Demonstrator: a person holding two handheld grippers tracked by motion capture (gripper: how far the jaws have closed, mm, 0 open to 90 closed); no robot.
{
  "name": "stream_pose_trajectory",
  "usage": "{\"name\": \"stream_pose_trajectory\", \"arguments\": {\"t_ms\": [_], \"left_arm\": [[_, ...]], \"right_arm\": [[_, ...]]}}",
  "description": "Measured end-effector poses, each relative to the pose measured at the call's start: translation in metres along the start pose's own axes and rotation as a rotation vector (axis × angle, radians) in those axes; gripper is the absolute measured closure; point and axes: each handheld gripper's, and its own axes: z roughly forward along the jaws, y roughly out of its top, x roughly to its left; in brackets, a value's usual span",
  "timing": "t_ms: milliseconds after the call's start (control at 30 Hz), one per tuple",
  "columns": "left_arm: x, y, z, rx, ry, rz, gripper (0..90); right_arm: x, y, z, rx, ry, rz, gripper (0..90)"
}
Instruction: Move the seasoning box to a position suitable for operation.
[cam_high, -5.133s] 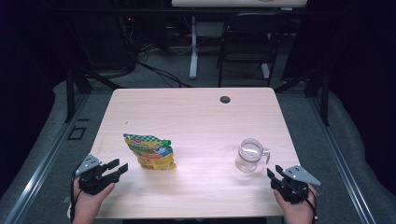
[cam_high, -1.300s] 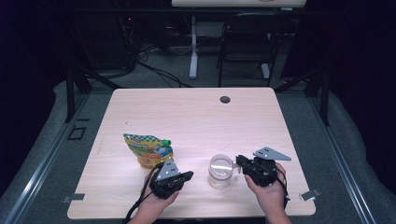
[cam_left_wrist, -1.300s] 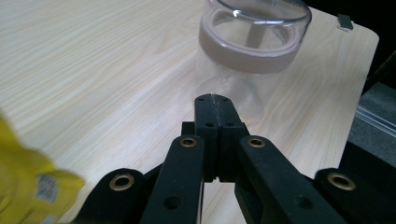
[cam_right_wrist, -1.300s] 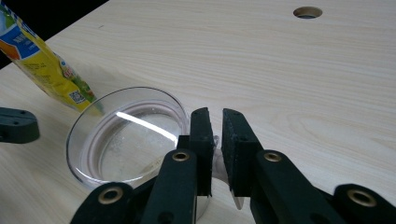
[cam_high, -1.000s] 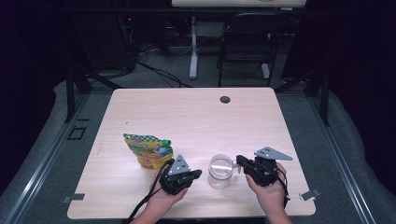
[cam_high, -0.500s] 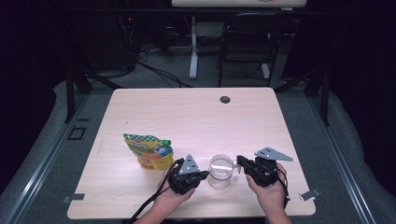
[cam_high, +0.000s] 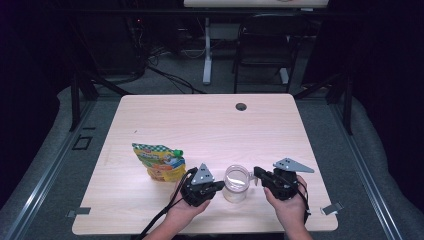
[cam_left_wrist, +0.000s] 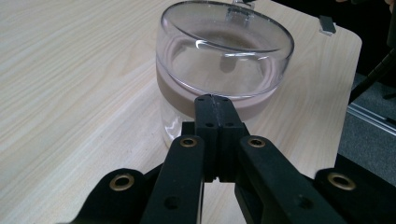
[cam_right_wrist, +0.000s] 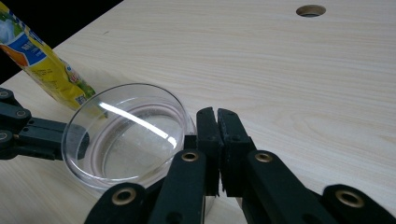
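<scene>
Clamping the glass jar's (cam_high: 236, 183) handle with my right gripper (cam_high: 260, 175); left gripper (cam_high: 218, 185), jaws closed empty, touches its side.

my left gripper (cam_high: 216, 186) sat low with its jaws pressed together, pointing right toward the other hand. my right gripper (cam_high: 258, 174) faced it, pointing left, jaws nearly touching, a thin slit between them. both forearms came up from the near edge.
</scene>
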Motion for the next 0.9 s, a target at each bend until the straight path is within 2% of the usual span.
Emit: {"name": "stream_pose_trajectory", "arguments": {"t_ms": [267, 433, 700, 900], "left_arm": [[-0.002, 0.006, -0.001, -0.009, 0.000, 0.014, 90.0], [-0.002, 0.013, -0.002, -0.019, -0.001, 0.020, 90.0], [-0.004, 0.022, -0.003, -0.026, -0.001, 0.035, 90.0], [-0.007, 0.030, -0.002, -0.024, -0.009, 0.058, 90.0]], "right_arm": [[0.000, -0.003, -0.003, -0.003, 0.013, -0.010, 84.1], [0.003, -0.004, -0.009, -0.018, 0.027, -0.029, 77.3], [0.009, -0.010, -0.023, -0.009, 0.001, -0.095, 70.4], [0.012, -0.014, -0.029, -0.018, 0.005, -0.097, 67.2]]}}
